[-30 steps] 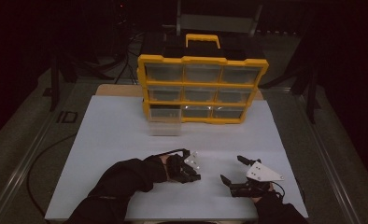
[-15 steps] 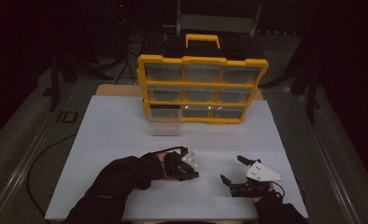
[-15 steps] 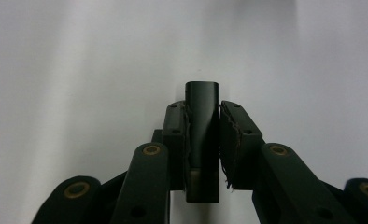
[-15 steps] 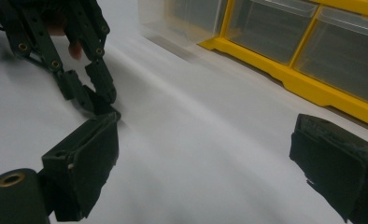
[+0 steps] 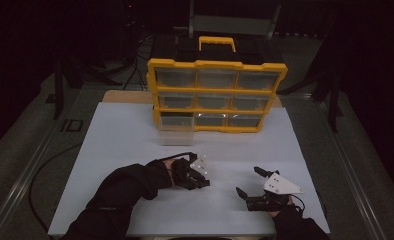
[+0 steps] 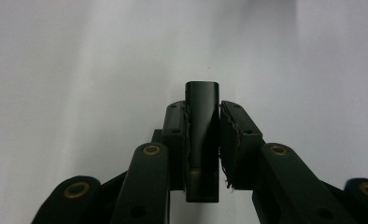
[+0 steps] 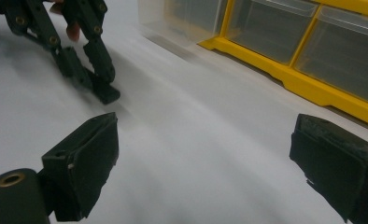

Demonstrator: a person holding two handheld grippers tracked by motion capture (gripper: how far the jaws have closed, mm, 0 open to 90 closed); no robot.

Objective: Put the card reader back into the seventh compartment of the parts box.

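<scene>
A small black block [image 6: 201,140] sits clamped between the pads of my left gripper [image 6: 203,116], low over the white table [image 5: 135,135] near its front edge. My right gripper [image 5: 249,182] rests toward the front right corner, jaws wide apart, holding nothing.

Dim light is falling on the white table [image 5: 135,130], while everything around it is sinking into near-black. Beside the table's far edge, glare is glinting off the yellow organizer [image 5: 217,95]; close-up views are blurring softly.
</scene>
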